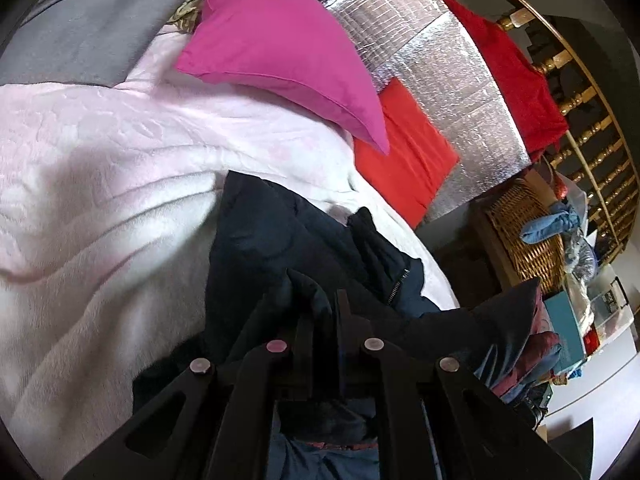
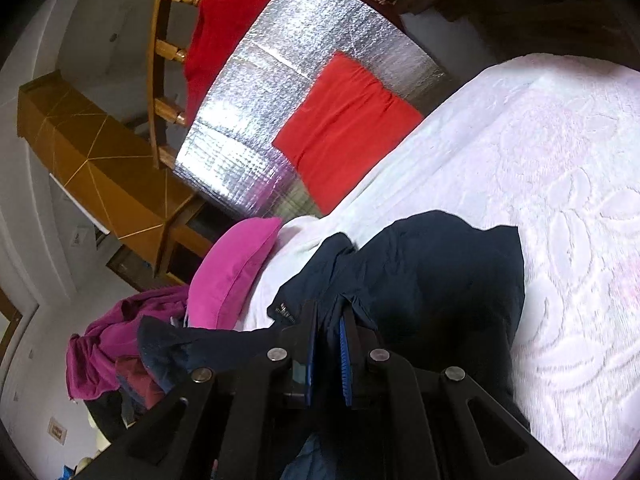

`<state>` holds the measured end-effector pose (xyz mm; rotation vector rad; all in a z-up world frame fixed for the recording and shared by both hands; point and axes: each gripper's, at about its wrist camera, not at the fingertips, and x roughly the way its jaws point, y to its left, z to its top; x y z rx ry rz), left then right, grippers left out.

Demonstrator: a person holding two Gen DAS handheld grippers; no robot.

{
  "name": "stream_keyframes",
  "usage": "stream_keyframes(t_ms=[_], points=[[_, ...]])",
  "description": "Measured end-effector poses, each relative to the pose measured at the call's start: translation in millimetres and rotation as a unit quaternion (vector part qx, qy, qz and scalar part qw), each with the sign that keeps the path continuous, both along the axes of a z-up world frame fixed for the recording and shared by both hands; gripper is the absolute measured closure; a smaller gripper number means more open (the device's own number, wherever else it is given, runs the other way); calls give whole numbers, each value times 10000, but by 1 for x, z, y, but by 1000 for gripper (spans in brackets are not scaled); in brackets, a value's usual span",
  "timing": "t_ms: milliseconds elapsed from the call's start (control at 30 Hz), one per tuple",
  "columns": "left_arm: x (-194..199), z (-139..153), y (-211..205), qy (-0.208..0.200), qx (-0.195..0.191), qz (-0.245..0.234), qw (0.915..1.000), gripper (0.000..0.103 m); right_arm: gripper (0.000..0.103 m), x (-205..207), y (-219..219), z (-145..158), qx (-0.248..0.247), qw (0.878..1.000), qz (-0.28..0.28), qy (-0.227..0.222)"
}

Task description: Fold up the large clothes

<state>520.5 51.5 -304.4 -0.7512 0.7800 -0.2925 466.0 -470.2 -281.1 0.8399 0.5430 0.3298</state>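
Note:
A dark navy garment (image 1: 280, 240) with a zip lies bunched on the pale pink bedspread (image 1: 100, 200). My left gripper (image 1: 324, 312) is shut on a fold of its cloth, and the fabric bulges up between and around the black fingers. In the right wrist view the same navy garment (image 2: 440, 272) spreads over the bedspread (image 2: 560, 200). There my right gripper (image 2: 332, 316) is shut on another edge of it, with cloth pinched between the blue-lined pads.
A magenta pillow (image 1: 280, 48) and a red cushion (image 1: 404, 156) lie by a silver foil panel (image 1: 440, 64). A wicker basket (image 1: 524, 232) and clutter stand off the bed's edge. More clothes (image 2: 116, 344), magenta and maroon, are piled beside the bed. A grey cloth (image 1: 80, 28) covers the far corner.

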Motion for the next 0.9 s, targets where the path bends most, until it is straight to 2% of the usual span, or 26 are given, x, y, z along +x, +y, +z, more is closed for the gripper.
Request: stream_keyframes(t_ms=[533,733,900], points=[[36,15,-11,-185,456,103,9987,94,92,25,-8,-3,-117,9989,-444,76],[47,7,-10,50,454,124,9989,89,92,38,-10,-17,20,9978,-516,413],[54,1,-10,225,390,71,9990,87,85,43,-16,-28,258,9963,-513,639]])
